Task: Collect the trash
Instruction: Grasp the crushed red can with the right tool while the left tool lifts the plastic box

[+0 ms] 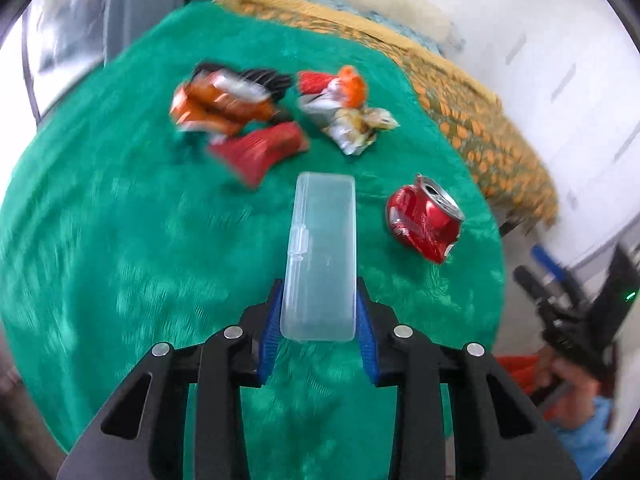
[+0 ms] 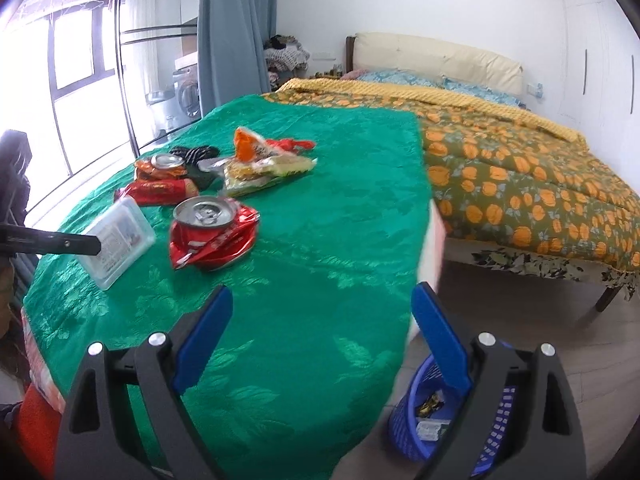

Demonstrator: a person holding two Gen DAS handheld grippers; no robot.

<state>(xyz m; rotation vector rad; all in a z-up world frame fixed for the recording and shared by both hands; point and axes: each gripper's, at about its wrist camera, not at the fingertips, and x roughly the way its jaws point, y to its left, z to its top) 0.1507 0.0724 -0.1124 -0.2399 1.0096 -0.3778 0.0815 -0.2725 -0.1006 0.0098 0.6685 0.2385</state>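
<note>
My left gripper [image 1: 319, 300] is shut on a clear plastic box [image 1: 320, 256], holding it by its near end above the green tablecloth [image 1: 100, 220]; the box also shows in the right wrist view [image 2: 118, 236]. A crushed red can [image 1: 424, 218] lies to its right, seen too in the right wrist view [image 2: 210, 232]. Crumpled snack wrappers [image 1: 344, 112] and a red packet [image 1: 260, 148] lie farther back. My right gripper [image 2: 322, 312] is open and empty over the table's right edge. A blue trash basket [image 2: 432, 412] stands on the floor below it, holding some trash.
An orange can and a dark cloth [image 2: 196, 154] lie at the table's far left. A bed with an orange flowered quilt [image 2: 520, 168] stands to the right. Wood floor [image 2: 520, 320] lies between table and bed. A window [image 2: 60, 80] is at the left.
</note>
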